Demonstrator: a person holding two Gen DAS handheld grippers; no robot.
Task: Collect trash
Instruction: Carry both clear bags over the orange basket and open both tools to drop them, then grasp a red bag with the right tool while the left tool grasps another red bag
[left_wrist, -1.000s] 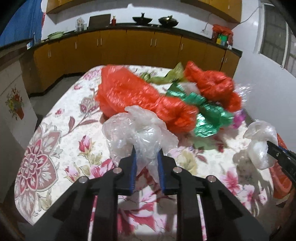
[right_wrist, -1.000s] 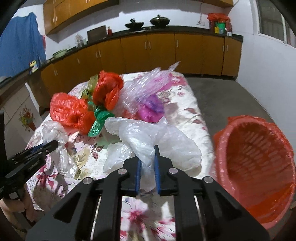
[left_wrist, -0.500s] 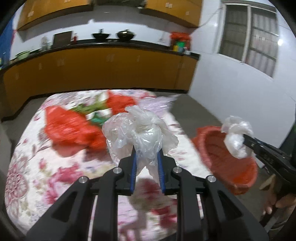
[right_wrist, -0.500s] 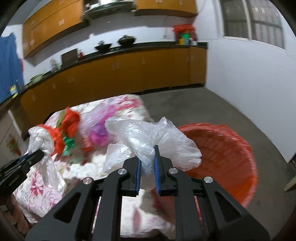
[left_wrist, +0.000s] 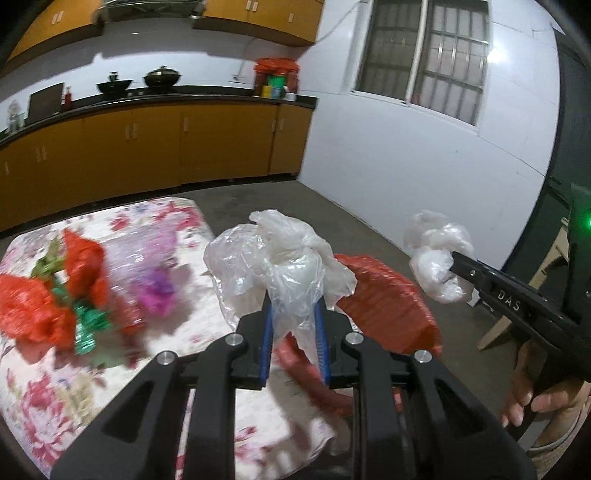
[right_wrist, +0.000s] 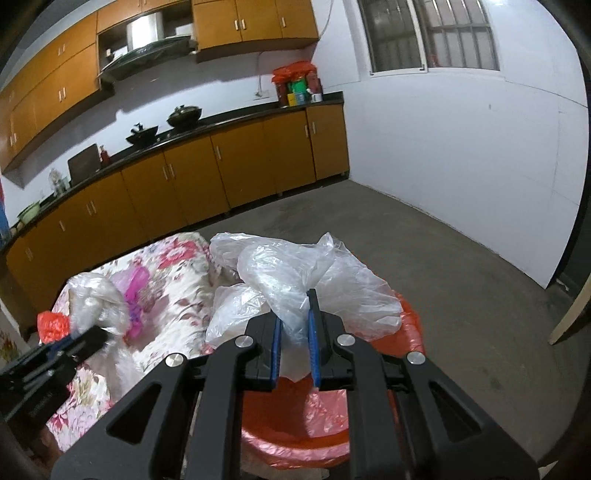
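Trash here is thin crinkled plastic: your left gripper (left_wrist: 293, 341) is clamped on a clear crumpled bag (left_wrist: 277, 266), held above the table's (left_wrist: 92, 373) floral cloth beside the red basket (left_wrist: 388, 310). Your right gripper (right_wrist: 294, 352) pinches another translucent bag (right_wrist: 295, 273) over that ribbed, film-lined basket (right_wrist: 295, 428). Only the left view shows the red (left_wrist: 33, 310), green (left_wrist: 88, 325) and purple (left_wrist: 157, 291) wrappers left on the table, and your hand (left_wrist: 543, 398).
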